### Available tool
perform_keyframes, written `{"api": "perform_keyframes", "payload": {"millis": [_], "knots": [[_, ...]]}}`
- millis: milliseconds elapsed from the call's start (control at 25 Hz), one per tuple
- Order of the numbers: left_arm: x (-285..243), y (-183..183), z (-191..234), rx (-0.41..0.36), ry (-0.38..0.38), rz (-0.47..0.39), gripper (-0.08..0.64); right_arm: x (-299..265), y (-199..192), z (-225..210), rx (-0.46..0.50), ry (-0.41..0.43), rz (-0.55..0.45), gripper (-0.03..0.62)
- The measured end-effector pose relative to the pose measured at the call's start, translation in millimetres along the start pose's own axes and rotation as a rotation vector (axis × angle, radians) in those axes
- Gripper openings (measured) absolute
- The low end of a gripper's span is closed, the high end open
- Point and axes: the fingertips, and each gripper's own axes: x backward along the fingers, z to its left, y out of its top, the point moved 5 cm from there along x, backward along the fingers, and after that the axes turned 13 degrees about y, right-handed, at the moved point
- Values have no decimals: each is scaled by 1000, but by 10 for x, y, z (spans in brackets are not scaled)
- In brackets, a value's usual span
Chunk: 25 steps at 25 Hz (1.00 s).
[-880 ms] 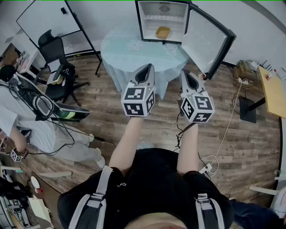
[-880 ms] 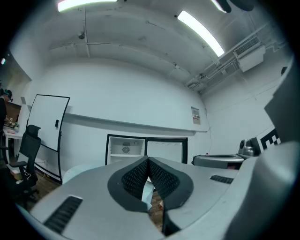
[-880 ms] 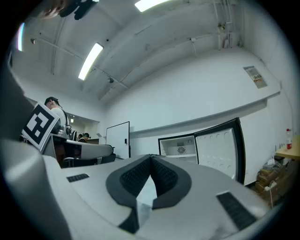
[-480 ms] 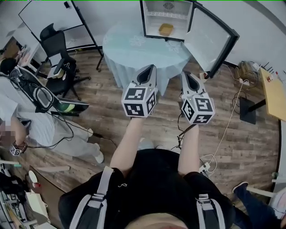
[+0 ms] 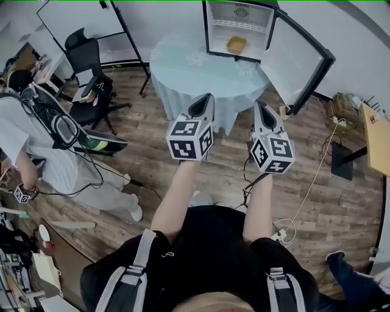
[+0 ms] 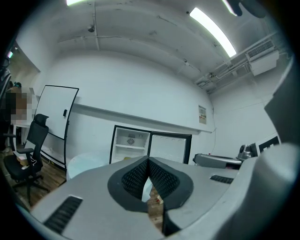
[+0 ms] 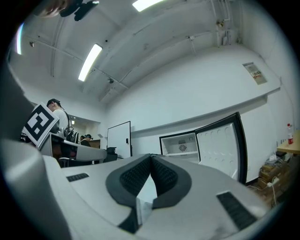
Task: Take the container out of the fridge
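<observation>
A small fridge [image 5: 239, 29] stands open at the far side of a round table [image 5: 207, 67], its door [image 5: 295, 64] swung to the right. A yellow container [image 5: 236, 44] sits on its lower shelf. Both grippers hover over the floor, short of the table's near edge. My left gripper [image 5: 205, 97] is shut with nothing in it, and so is my right gripper [image 5: 258, 105]. In the left gripper view the fridge [image 6: 131, 145] shows beyond the left gripper's [image 6: 148, 160] closed tips. In the right gripper view the fridge [image 7: 180, 145] stands behind the right gripper [image 7: 151, 155].
A pale cloth covers the table. An office chair [image 5: 88, 73] and a whiteboard [image 5: 85, 18] stand to the left. A person [image 5: 36, 152] with cables sits at the left edge. Cables [image 5: 304, 183] trail over the wooden floor at right, beside a wooden desk [image 5: 375, 137].
The table and fridge have shifted right and slightly down in the head view. Both grippers stay shut, side by side, drifting a little lower in the frame.
</observation>
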Motion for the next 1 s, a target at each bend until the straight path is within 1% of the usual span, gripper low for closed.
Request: {"api": "perform_keyframes", "payload": {"millis": [120, 480, 720, 880, 1000], "knots": [[-64, 12, 8, -10, 13, 26, 0, -11, 38, -104, -4, -21, -11, 6], [-175, 117, -104, -15, 11, 36, 0, 37, 217, -355, 1, -41, -48, 6], [-325, 215, -97, -29, -1, 26, 0, -123, 256, -447, -4, -27, -63, 6], [-509, 213, -69, -8, -3, 28, 0, -295, 255, -493, 16, 9, -43, 6], [-760, 227, -83, 12, -5, 27, 0, -401, 217, -631, 28, 19, -18, 6]]}}
